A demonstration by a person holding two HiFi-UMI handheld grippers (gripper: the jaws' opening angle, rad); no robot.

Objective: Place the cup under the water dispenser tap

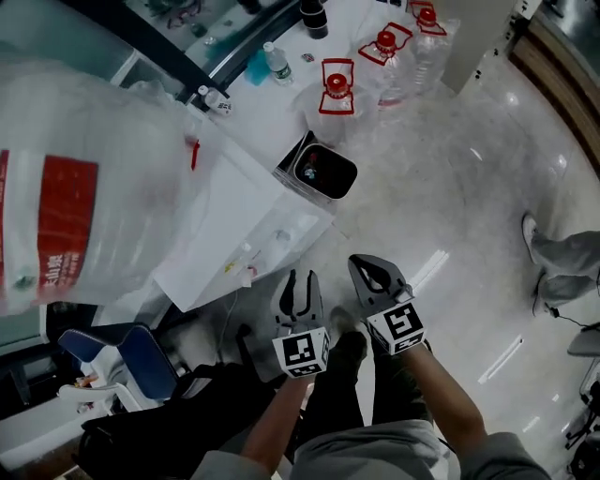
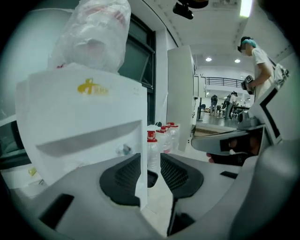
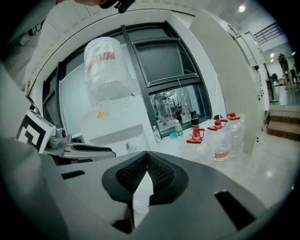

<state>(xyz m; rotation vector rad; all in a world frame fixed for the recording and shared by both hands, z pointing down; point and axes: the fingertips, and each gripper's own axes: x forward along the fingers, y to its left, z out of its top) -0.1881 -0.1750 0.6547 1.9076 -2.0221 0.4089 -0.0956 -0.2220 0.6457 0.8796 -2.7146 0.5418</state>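
In the head view, one white water dispenser (image 1: 234, 220) stands at left, with one large plastic-wrapped bottle (image 1: 84, 169) with a red label on top of it. Beyond it three clear jugs (image 1: 337, 94) with red caps stand in a row on the pale floor, and one small bin (image 1: 321, 171) with a dark inside sits just beside the dispenser. One small clear bottle (image 1: 275, 62) and one dark tumbler (image 1: 314, 17) stand on the ledge by the window. Which thing is the cup cannot be told, and neither gripper holds one. The two grippers are side by side above the person's legs, clear of the dispenser: the left gripper (image 1: 300, 278) and the right gripper (image 1: 364, 267), each with one marker cube. One other person's legs (image 1: 562, 267) show at the right edge. In the left gripper view, the two dark pads stand a little apart with nothing gripped. The dispenser's corner rises behind the gap, one tap (image 2: 124, 150) sits in its recess, and the three jugs show further back. One person (image 2: 260, 58) stands at right. In the right gripper view, the two pads are pressed tip to tip and hold nothing. The same tap, the three jugs and the tumbler lie beyond them.
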